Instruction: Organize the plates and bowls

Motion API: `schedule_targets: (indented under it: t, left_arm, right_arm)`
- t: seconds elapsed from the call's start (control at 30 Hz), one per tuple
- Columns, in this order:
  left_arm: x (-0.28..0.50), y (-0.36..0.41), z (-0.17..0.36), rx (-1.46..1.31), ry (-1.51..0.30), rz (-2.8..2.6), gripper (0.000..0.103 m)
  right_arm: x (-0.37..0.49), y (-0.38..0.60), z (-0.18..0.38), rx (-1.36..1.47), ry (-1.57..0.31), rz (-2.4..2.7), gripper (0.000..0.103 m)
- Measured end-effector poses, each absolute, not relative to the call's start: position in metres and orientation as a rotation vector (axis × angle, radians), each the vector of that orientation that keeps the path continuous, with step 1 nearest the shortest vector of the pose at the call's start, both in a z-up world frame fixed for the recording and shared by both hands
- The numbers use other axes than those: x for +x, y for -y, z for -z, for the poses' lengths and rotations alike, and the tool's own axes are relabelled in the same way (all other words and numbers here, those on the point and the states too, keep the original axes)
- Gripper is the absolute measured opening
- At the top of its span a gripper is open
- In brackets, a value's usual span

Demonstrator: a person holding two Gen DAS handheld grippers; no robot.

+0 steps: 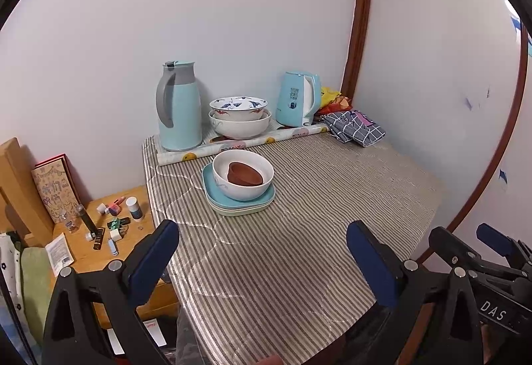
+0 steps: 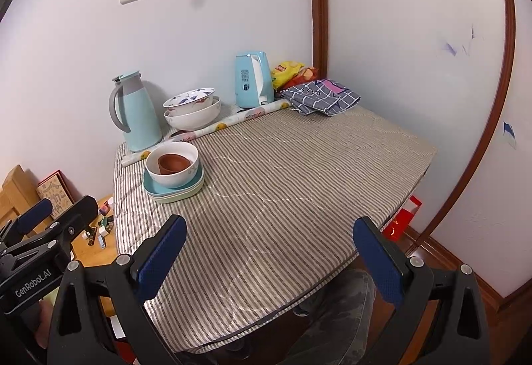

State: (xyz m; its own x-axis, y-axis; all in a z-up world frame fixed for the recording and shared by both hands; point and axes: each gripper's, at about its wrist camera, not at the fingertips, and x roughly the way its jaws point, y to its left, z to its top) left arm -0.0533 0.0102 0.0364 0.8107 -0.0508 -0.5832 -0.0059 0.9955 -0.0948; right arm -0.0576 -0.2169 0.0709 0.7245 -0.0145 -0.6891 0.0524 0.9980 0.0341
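A small brown bowl [image 1: 244, 173] sits inside a white bowl [image 1: 242, 175], which rests on a stack of blue and pale green square plates [image 1: 239, 203] on the striped table [image 1: 299, 232]. The same stack shows in the right wrist view: brown bowl [image 2: 173, 164], white bowl [image 2: 173, 169], plates [image 2: 174, 190]. Two larger patterned bowls [image 1: 239, 117] are nested at the back; they also show in the right wrist view [image 2: 193, 110]. My left gripper [image 1: 262, 253] is open and empty, well in front of the stack. My right gripper [image 2: 269, 252] is open and empty over the table's near part.
A blue thermos jug [image 1: 179, 105], a blue kettle [image 1: 299, 99], a rolled patterned sheet [image 1: 239, 145], a folded checked cloth [image 1: 355, 127] and snack bags [image 2: 292, 70] line the back. A wooden side table [image 1: 109, 232] with small items stands left. Walls close the back and right.
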Motion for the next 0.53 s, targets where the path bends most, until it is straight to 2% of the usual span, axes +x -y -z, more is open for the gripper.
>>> schedule_targets:
  t: [0.53]
  left_arm:
    - [-0.0564, -0.0127, -0.0348, -0.092, -0.609, 0.009, 0.102]
  right_arm:
    - [-0.0578, 0.2178, -0.0698, 0.05, -0.76, 0.037, 0.099]
